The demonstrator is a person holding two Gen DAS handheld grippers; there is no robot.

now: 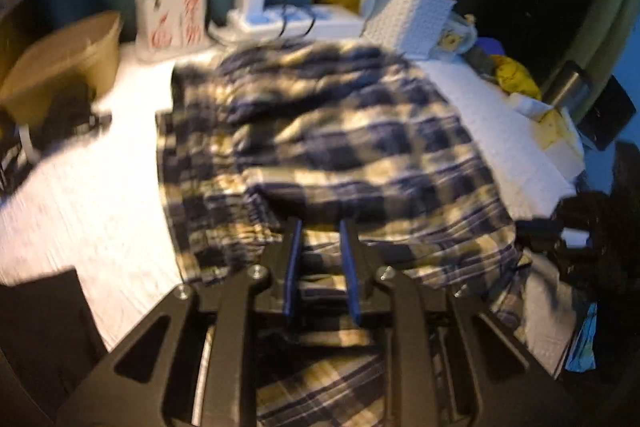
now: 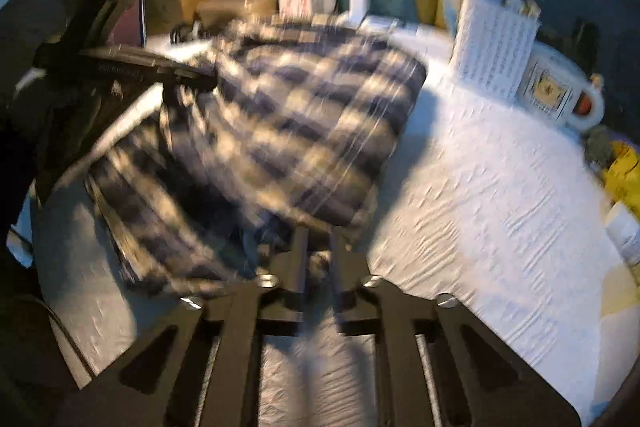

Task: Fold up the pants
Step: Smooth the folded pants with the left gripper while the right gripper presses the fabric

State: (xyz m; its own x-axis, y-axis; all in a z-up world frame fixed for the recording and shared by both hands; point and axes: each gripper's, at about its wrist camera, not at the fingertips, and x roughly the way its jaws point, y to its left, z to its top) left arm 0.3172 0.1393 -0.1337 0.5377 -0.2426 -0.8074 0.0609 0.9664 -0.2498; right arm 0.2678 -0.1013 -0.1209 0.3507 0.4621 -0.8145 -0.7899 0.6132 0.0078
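Observation:
The plaid pants (image 1: 320,131), navy and cream, lie bunched and partly folded over on the white table cover (image 1: 92,195). My left gripper (image 1: 320,227) has its jaws narrowly apart over a raised fold of the cloth at the near edge; cloth runs between and under the fingers. In the right wrist view the pants (image 2: 288,123) fill the left half, blurred by motion. My right gripper (image 2: 318,233) is at the near corner of the pants with a bit of cloth between its fingers. The left gripper's body (image 2: 132,67) shows at the pants' far left edge.
A brown bowl (image 1: 68,63), a white carton with red writing (image 1: 172,11), a power strip with charger (image 1: 272,15) and a white perforated box (image 1: 408,15) line the back. Yellow cloth (image 1: 516,75) and a metal cup (image 1: 568,87) sit right. A mug (image 2: 560,95) stands right.

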